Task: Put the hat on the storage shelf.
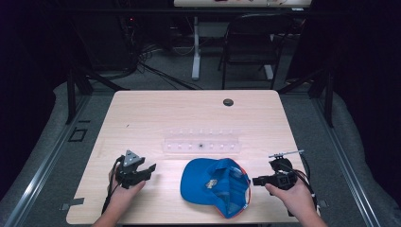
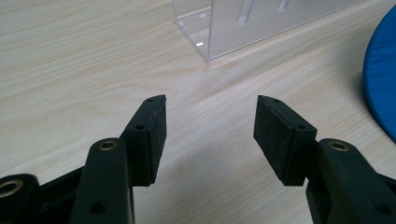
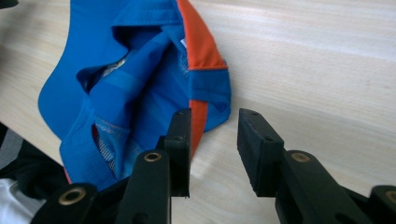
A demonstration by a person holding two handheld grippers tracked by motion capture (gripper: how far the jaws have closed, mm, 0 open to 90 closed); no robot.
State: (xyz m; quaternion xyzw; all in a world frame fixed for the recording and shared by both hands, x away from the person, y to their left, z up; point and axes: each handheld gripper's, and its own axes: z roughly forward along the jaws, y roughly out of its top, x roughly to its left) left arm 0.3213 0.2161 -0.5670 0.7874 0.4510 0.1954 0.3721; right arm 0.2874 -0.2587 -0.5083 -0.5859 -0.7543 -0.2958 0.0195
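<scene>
A blue cap (image 1: 215,184) with orange trim lies upside down near the table's front edge, its inside facing up. My right gripper (image 1: 255,180) is at the cap's right side. In the right gripper view the jaws (image 3: 215,135) stand partly apart, with the cap's (image 3: 130,93) orange rim just inside the left jaw and bare table in the rest of the gap; no pad presses on it. My left gripper (image 1: 150,169) rests left of the cap, open (image 2: 210,121) over bare wood, the cap's edge (image 2: 380,79) off to its right.
A clear acrylic rack (image 1: 201,143) lies across the table's middle, just beyond the cap; its corner (image 2: 243,23) is ahead of the left jaws. A round cable hole (image 1: 228,102) sits near the wooden table's (image 1: 156,113) far edge. A black chair (image 1: 250,42) stands behind.
</scene>
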